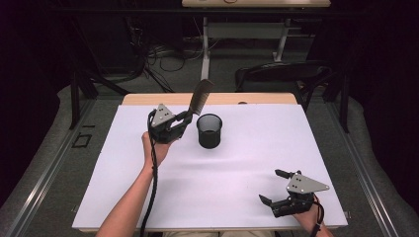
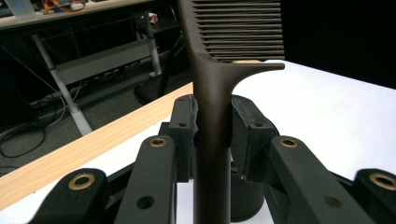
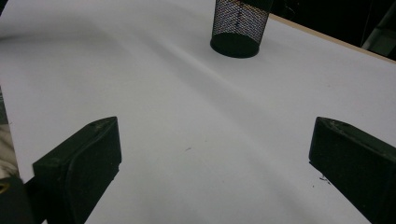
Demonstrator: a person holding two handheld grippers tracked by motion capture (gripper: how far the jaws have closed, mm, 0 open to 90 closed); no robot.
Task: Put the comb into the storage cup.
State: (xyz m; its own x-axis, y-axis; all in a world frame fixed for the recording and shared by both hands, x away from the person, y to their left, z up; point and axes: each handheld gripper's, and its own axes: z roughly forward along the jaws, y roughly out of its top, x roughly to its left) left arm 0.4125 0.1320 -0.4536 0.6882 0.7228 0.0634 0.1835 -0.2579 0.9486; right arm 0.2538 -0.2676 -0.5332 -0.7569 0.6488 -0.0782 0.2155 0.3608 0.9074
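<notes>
A dark brown comb (image 1: 200, 97) stands nearly upright, teeth end up, with my left gripper (image 1: 186, 118) shut on its handle. In the left gripper view the two pads (image 2: 184, 133) press the comb handle (image 2: 212, 140) from both sides, and the teeth (image 2: 243, 28) rise above. A black mesh cup (image 1: 209, 131) stands on the white table sheet just right of that gripper, and its mesh (image 2: 245, 198) shows below the jaws. My right gripper (image 1: 274, 186) rests low at the front right of the table, open, with nothing between its jaws. The mesh cup (image 3: 238, 25) stands far ahead of it.
The white sheet (image 1: 237, 168) covers the wooden table (image 1: 148, 98). Behind the table stand a dark chair (image 1: 284, 74), cables on the floor and a second desk (image 1: 257, 4).
</notes>
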